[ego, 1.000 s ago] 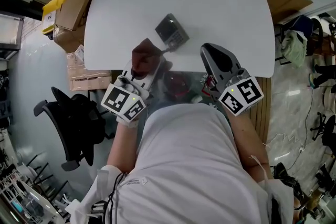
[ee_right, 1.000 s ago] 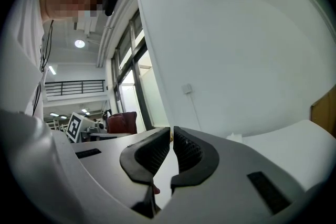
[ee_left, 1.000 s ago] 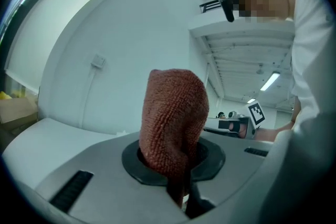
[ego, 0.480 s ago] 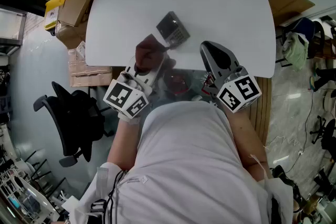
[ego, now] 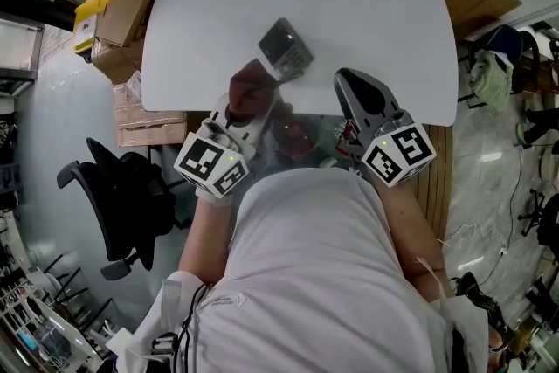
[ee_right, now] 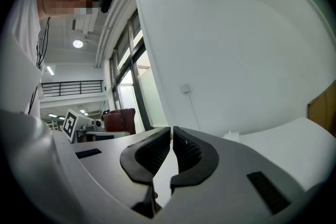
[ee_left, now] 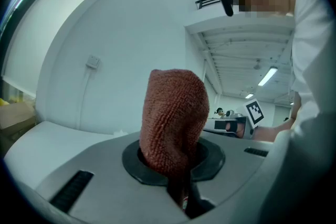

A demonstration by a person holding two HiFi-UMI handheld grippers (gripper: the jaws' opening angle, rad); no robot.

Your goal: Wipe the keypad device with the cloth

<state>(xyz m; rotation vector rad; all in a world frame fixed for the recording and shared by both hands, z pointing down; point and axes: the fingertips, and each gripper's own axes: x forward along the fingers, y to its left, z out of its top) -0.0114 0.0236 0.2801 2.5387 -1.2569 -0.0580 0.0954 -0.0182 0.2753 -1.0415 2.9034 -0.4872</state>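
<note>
Fingers of L gripper (ee_left: pixel 176 162) pinch cloth (ee_left: pixel 173 113) near keypad (ego: pixel 285 49), R gripper (ee_right: pixel 172 152) pressed together, empty; approach step, nxt prob. lower cloth onto keypad & rub.

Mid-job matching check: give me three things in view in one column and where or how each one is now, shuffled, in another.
1. cloth
2. keypad device
3. right claw

A. lying on the white table
B. shut, nothing in it
C. gripped by the left claw

Pairs: 1-C, 2-A, 3-B.
</note>
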